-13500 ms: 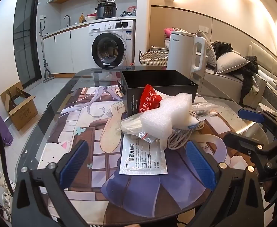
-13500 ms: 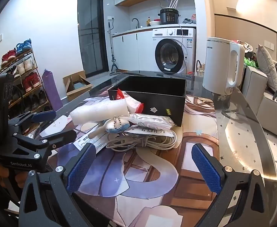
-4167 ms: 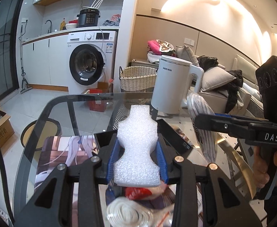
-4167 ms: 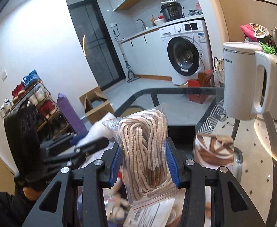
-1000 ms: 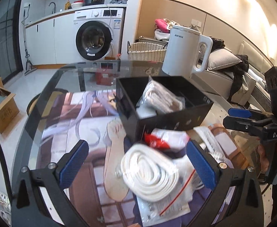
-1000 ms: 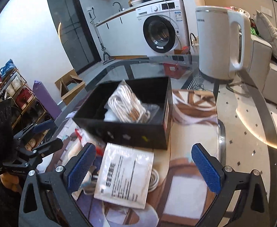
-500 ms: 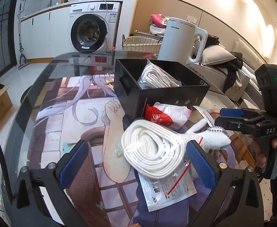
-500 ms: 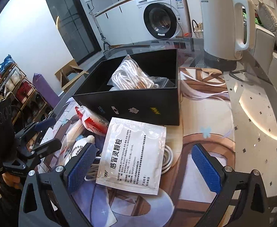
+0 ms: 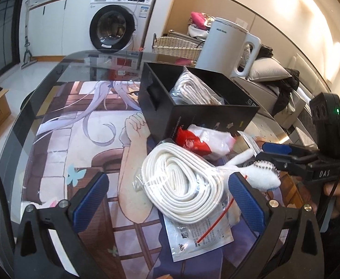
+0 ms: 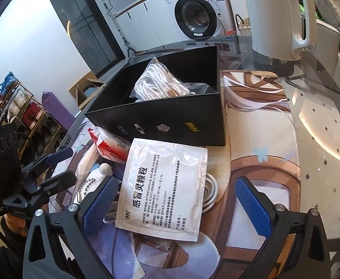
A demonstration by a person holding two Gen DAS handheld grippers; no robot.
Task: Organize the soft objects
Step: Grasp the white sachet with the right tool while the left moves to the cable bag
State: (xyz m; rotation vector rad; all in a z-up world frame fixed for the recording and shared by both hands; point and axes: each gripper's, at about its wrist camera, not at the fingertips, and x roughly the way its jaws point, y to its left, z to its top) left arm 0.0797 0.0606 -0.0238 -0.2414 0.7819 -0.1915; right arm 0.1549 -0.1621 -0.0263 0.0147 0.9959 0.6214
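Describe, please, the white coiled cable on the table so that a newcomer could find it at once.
Start at the open black box in the middle of the glass table. In front of its near wall lies a heap of packets; the coiled cable sits on top, over a printed white sachet. It is the only flat, thick white cord wound in a loose oval, unlike the red-and-white packet behind it.

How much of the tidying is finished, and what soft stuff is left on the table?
One bag of rope already sits in the black box. Nothing is in hand: the left gripper and right gripper are both open. Left outside the box: the white cord coil, the red-and-white bag, the plush toy and the flat sachet.
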